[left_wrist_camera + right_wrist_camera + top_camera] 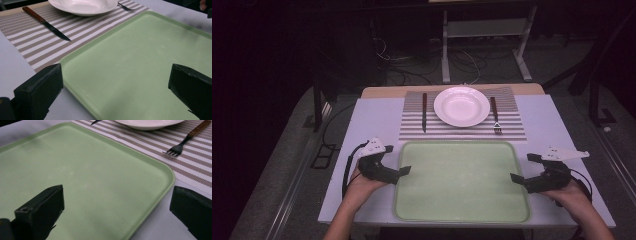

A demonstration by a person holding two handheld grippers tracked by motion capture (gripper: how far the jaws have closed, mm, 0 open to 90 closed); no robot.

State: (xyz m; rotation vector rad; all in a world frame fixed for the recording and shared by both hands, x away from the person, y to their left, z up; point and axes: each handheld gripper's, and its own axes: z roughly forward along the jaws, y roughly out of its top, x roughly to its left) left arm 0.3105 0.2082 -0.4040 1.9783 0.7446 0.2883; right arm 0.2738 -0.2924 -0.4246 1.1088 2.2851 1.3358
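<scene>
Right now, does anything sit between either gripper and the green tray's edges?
Nothing visible does. The left gripper and right gripper are open, each straddling a side edge of the bare green tray. The plate, knife and fork lie beyond it on the striped placemat.

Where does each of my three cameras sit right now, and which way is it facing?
High view: above the person's side, looking forward and down at the table; both forearms, left tool and right tool show.
Left gripper view: on the left tool, looking across the green tray toward the knife; its open jaws show.
Right gripper view: on the right tool, looking across the tray toward the fork; open jaws show.
Both gripper views share the tray, placemat and plate.
</scene>
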